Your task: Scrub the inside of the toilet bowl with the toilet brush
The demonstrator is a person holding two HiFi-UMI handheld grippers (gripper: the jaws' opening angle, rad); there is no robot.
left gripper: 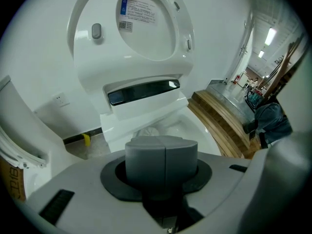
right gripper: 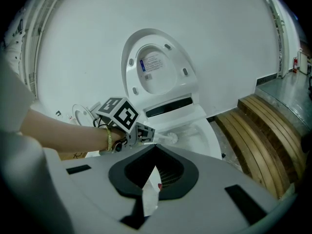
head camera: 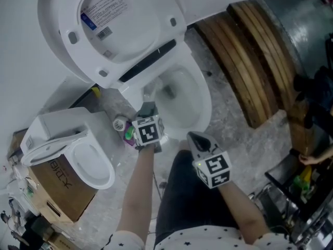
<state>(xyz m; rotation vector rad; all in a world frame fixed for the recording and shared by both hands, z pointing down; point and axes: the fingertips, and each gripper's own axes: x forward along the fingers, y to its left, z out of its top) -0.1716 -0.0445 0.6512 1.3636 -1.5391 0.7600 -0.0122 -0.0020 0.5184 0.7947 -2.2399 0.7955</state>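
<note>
The white toilet bowl [head camera: 200, 95] stands open with its lid [head camera: 119, 25] raised. My left gripper [head camera: 148, 112] hovers at the bowl's near rim, shut on the white handle of the toilet brush. The brush head [head camera: 167, 91] is down inside the bowl. In the left gripper view the grey pads [left gripper: 163, 152] are pressed together, with the brush head [left gripper: 148, 132] just beyond them. The right gripper view shows the left gripper [right gripper: 146, 134] and the brush head [right gripper: 173, 139] over the bowl [right gripper: 207, 135]. My right gripper [head camera: 196, 138] hangs nearer me, to the right of the left one and outside the bowl. Its jaws meet at a point [right gripper: 156, 147], and a white strip [right gripper: 150, 191] shows in the seam.
A second toilet [head camera: 78, 155] sits on a cardboard box [head camera: 57, 189] at the left. Small bottles [head camera: 122, 124] lie on the floor by the left gripper. Curved wooden planks [head camera: 244, 61] and a metal platform [head camera: 307, 30] fill the right. Another person's hand [head camera: 312, 159] is at the far right.
</note>
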